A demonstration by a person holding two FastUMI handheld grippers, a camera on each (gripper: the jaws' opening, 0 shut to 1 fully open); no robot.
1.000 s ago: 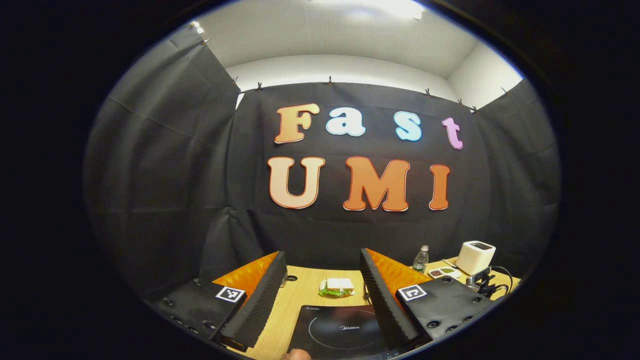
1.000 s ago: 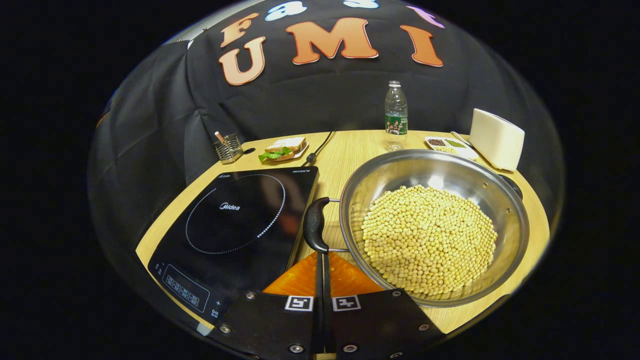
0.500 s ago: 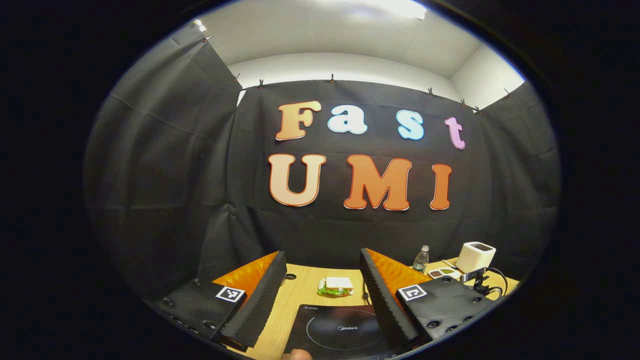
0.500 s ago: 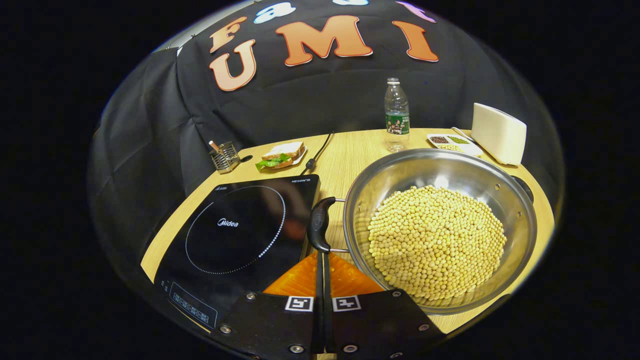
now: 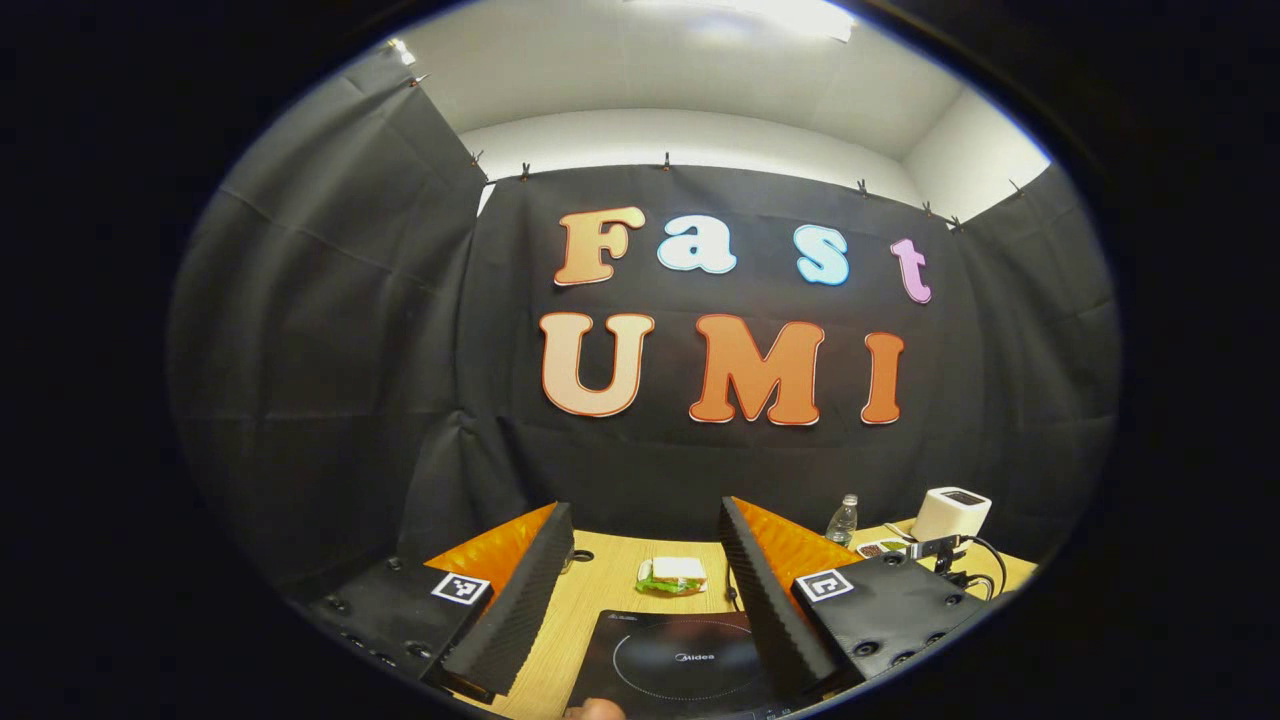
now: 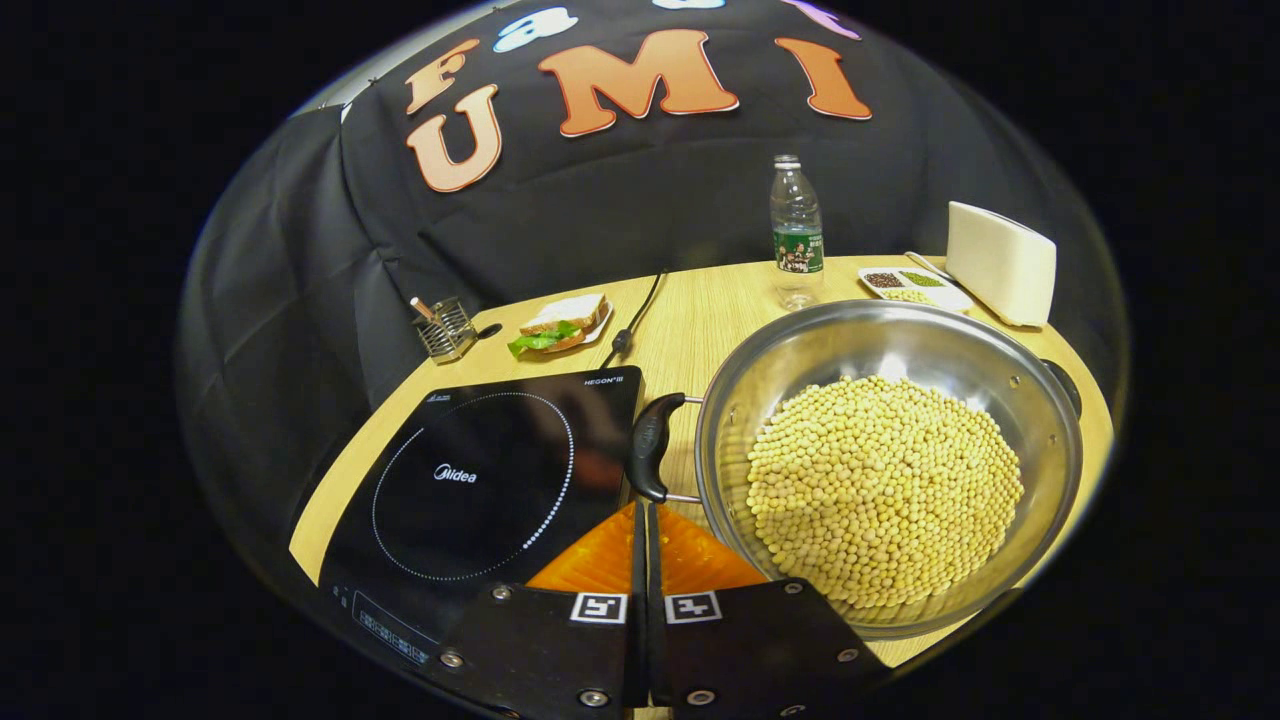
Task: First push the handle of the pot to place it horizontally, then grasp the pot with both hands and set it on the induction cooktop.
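A steel pot (image 6: 840,340) full of pale yellow beans (image 6: 885,480) stands on the wooden table in the right gripper view, just right of the black induction cooktop (image 6: 480,480). Its near black handle (image 6: 651,448) faces the cooktop; the far handle (image 6: 1066,385) peeks over the right rim. My right gripper (image 6: 643,507) is shut, nothing between its fingers, with the tips right at the lower end of the near handle. In the left gripper view my left gripper (image 5: 643,505) hangs open above the cooktop (image 5: 680,660), level with the back wall.
At the back of the table stand a water bottle (image 6: 796,235), a white box (image 6: 1000,265), a small dish of seeds (image 6: 905,287), a sandwich on a plate (image 6: 560,322) and a wire utensil holder (image 6: 445,325). A cable (image 6: 635,315) runs behind the cooktop.
The right gripper has crept forward and left; the pot and its near handle now sit slightly further right in its view. The left gripper has barely moved.
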